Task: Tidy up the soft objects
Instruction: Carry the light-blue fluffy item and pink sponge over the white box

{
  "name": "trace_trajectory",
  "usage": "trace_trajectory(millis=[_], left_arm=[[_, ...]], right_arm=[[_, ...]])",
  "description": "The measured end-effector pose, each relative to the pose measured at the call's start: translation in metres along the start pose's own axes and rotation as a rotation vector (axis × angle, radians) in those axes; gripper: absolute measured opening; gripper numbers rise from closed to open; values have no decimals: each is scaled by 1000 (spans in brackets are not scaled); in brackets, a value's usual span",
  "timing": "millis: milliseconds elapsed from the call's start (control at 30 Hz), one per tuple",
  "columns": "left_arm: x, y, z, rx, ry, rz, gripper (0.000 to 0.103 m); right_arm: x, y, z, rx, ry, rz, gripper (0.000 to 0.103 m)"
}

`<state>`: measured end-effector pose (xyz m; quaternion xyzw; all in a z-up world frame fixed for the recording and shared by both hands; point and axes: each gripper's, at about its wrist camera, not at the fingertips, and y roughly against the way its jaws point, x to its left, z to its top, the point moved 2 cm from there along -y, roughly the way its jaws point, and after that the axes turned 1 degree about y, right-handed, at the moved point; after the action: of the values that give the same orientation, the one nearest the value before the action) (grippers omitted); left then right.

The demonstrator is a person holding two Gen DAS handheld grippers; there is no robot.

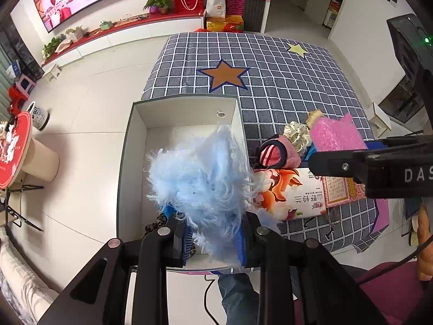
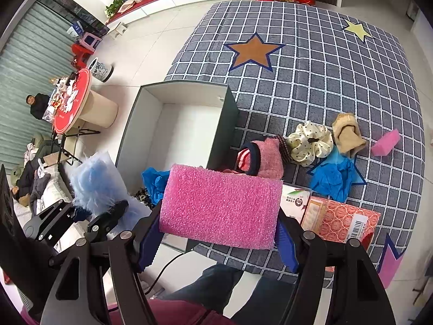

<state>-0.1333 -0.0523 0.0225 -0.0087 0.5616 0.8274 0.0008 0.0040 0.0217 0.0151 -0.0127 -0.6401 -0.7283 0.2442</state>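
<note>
Both wrist cams look steeply down from close above the near edge of the checked rug (image 1: 284, 92). Left cam sits over the open white box (image 1: 186, 119) at the rug's left edge, right cam just beside it. Shared: box, rug, brown star (image 2: 254, 51).

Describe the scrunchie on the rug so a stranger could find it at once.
Start at the checked rug with the brown star and look right of the open box. In the row of soft things there, the scrunchie lies between the pink knit piece and the tan cloth. It alone is a cream, black-dotted, ruffled ring.
</note>
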Motion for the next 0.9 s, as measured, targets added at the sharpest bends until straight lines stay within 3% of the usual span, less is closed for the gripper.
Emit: trace_trajectory(millis=[900], left_arm=[[52,-15,-7,21,137,45,29]], right_arm=[[22,-25,6,65,59,-24,72]])
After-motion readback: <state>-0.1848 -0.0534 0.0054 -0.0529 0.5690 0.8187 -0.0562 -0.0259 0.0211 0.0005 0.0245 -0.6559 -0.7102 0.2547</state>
